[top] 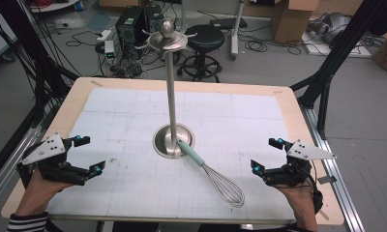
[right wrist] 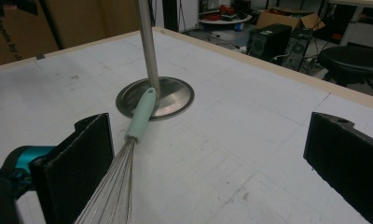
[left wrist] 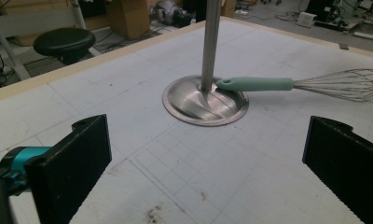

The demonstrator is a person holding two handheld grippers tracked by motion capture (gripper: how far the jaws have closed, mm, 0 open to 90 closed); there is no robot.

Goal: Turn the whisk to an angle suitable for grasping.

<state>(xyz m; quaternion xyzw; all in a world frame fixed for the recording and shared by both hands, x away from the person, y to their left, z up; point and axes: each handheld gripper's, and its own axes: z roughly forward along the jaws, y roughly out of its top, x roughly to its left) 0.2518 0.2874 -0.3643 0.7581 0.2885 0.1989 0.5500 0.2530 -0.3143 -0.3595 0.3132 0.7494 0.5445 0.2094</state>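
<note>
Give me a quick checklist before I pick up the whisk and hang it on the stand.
1. Left gripper open, holding nothing: ok.
2. Right gripper open, holding nothing: ok.
3. Whisk lies flat on the mat, handle free to grasp: ok.
4. Handle tip rests on the stand base, so lifting may nudge the stand: not ok.
5. Stand upright, hooks at the top bare: ok.
6. Hanging hole in the handle tip large enough for a hook: cannot tell.
</note>
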